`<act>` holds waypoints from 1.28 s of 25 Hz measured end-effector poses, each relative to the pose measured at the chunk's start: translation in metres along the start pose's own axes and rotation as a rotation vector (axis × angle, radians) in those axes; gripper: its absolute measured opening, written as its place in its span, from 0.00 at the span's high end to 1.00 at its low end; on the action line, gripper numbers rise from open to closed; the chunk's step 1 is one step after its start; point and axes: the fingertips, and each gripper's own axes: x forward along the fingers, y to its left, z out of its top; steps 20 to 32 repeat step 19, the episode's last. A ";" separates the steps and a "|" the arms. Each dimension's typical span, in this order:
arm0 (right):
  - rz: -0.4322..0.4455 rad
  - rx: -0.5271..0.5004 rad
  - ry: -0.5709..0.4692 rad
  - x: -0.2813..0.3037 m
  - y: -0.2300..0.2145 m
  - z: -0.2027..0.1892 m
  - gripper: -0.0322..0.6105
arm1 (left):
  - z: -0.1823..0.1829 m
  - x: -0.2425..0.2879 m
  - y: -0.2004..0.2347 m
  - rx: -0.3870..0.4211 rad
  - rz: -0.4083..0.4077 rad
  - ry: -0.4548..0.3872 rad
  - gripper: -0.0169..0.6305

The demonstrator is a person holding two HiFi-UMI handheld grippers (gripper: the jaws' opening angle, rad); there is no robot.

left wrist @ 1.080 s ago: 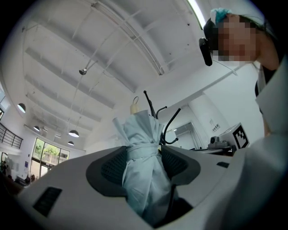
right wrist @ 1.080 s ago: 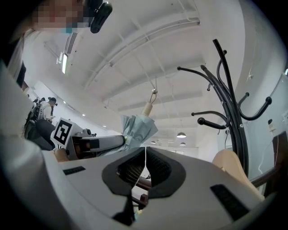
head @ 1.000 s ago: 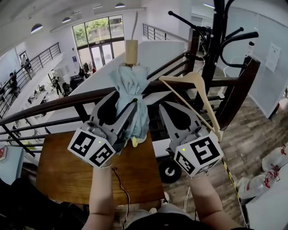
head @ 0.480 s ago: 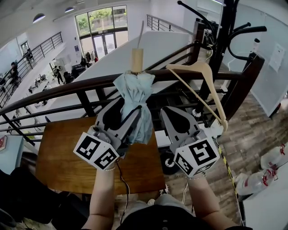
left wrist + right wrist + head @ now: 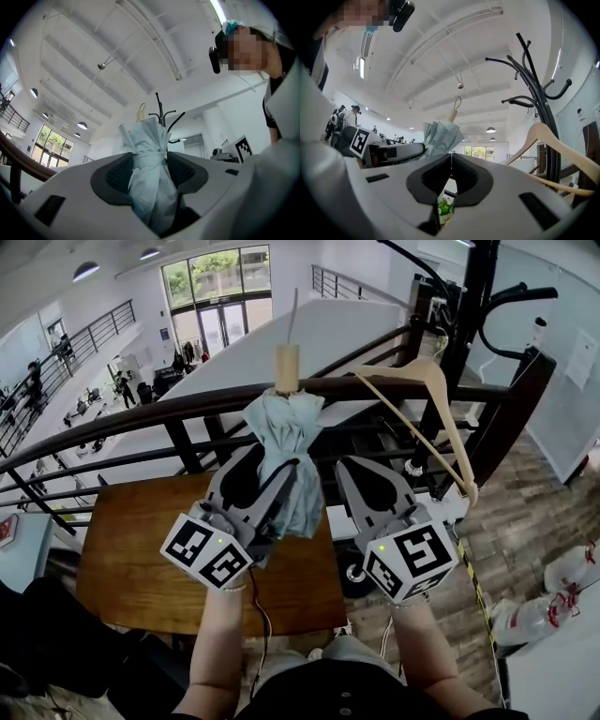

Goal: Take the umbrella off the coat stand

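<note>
Left gripper (image 5: 270,460) held a folded pale blue umbrella (image 5: 289,423).
Its fingers, just tightened, clamped it; the right gripper (image 5: 361,465) had closed, empty fingers.

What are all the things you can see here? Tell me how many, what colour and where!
umbrella: one, pale blue, folded, with a light wooden handle; upright in front of the railing
coat stand: one, black; top right
hanger: one, pale wood; right of the umbrella, by the coat stand
railing: one, dark brown; across the middle
table: one, brown wood; below the grippers
left gripper: one, grey with a black-and-white marker cube; its jaws have just been closing, gripping the umbrella
right gripper: one, the same colours; beside the left one, jaws together, nothing held
arms: two, bare; bottom of the head view
</note>
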 end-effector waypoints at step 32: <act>-0.050 -0.008 0.004 -0.013 -0.029 -0.003 0.91 | 0.014 -0.009 0.019 -0.037 0.066 -0.108 0.95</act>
